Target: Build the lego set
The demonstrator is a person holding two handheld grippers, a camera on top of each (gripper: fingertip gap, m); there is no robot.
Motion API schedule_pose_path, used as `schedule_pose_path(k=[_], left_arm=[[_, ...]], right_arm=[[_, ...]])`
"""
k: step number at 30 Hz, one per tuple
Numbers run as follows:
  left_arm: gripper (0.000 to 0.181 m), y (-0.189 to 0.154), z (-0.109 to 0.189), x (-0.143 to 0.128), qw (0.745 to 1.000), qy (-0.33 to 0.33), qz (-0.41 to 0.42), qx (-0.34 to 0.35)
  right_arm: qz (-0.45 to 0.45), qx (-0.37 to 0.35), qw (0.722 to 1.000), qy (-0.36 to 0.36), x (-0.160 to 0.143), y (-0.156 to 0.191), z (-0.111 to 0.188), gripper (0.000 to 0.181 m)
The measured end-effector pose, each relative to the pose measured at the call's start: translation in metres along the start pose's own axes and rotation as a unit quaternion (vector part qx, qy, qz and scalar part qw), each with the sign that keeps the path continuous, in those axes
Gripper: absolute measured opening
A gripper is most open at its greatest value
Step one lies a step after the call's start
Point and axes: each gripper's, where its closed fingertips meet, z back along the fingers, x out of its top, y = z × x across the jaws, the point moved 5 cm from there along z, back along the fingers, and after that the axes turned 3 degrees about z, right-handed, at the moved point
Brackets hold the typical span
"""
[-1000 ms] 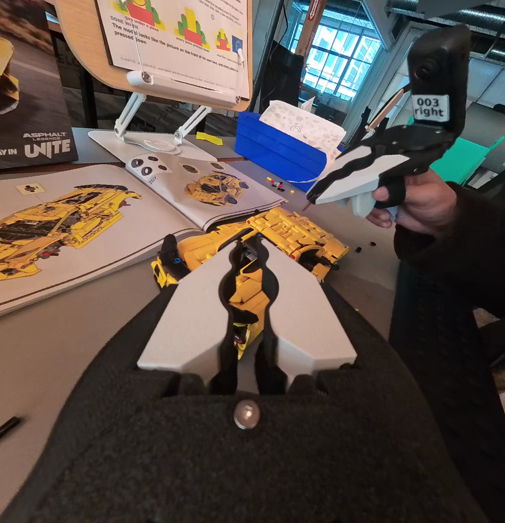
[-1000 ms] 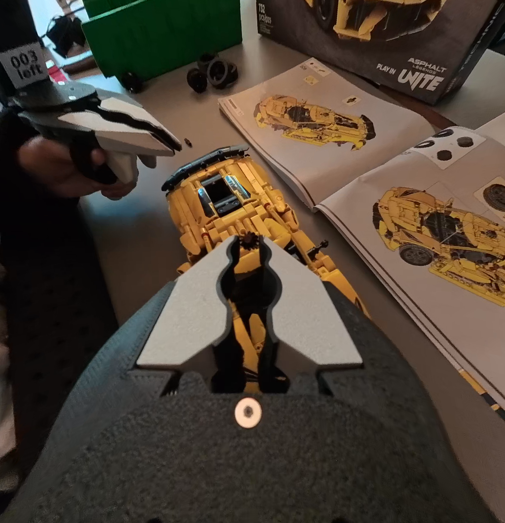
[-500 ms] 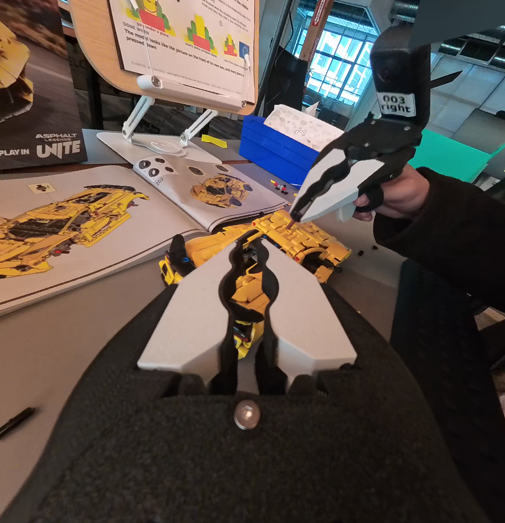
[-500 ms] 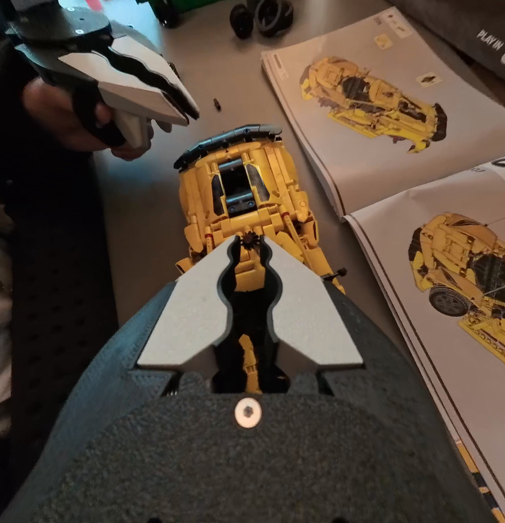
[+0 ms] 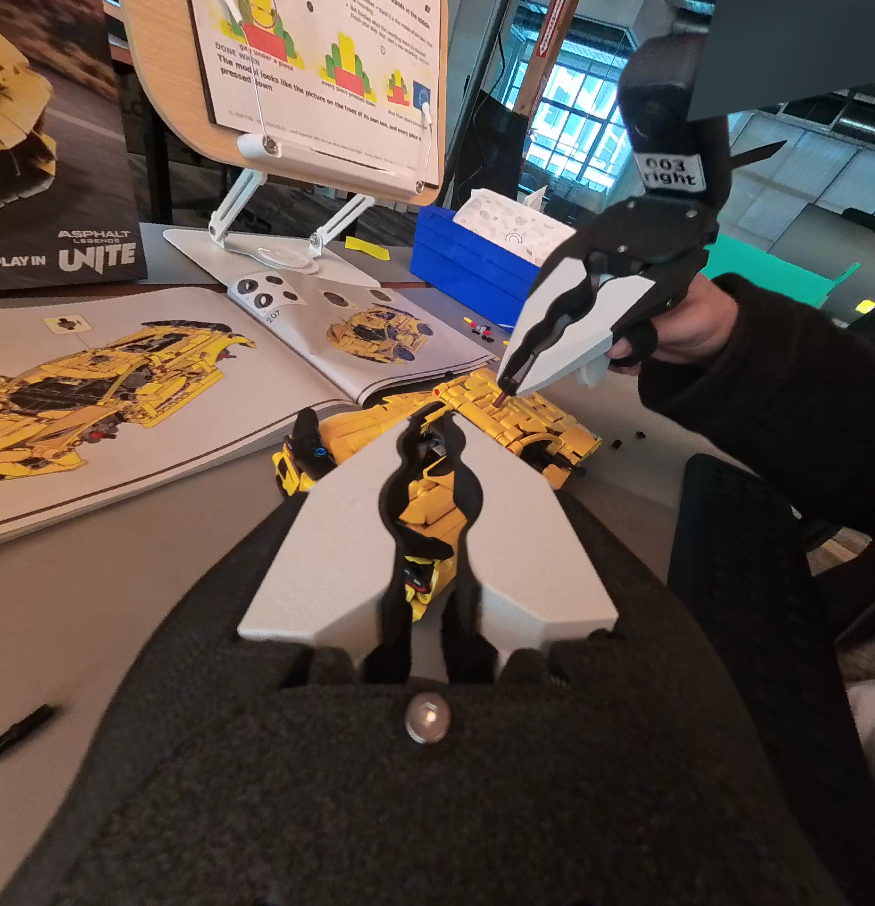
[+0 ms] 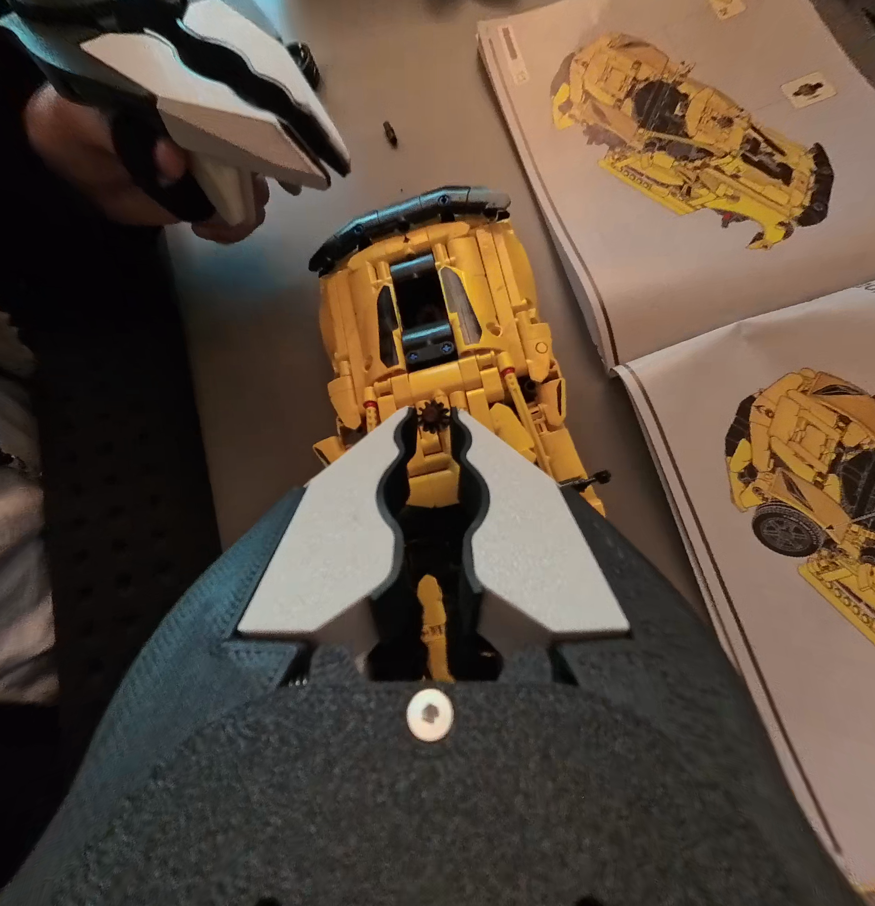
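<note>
Open-plan industrial office or lab workspace, grey table (image 5: 107, 564) at lower left, instruction sheet on a wooden stand (image 5: 298, 98) at upper centre, blue parts bin (image 5: 464, 264) right of centre, large gridded windows (image 5: 572, 132) and exposed ceiling at upper right.

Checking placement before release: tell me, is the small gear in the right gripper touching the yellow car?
Touching. In the left wrist view the small gear pinched by the right gripper meets the yellow car roof, no gap visible.
</note>
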Motion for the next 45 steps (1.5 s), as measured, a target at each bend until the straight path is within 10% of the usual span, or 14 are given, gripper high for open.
schedule_pose_path(k=[13, 45], left_arm=[[0.009, 0.002, 0.003, 0.002, 1.000, -0.003, -0.004, 0.007], [0.009, 0.001, 0.002, 0.000, 1.000, 0.001, -0.003, 0.004]], right_arm=[[0.010, 0.073, 0.994, 0.081, 0.004, -0.009, -0.007, 0.013], [0.079, -0.022, 0.995, -0.050, -0.003, 0.008, -0.001, 0.029]])
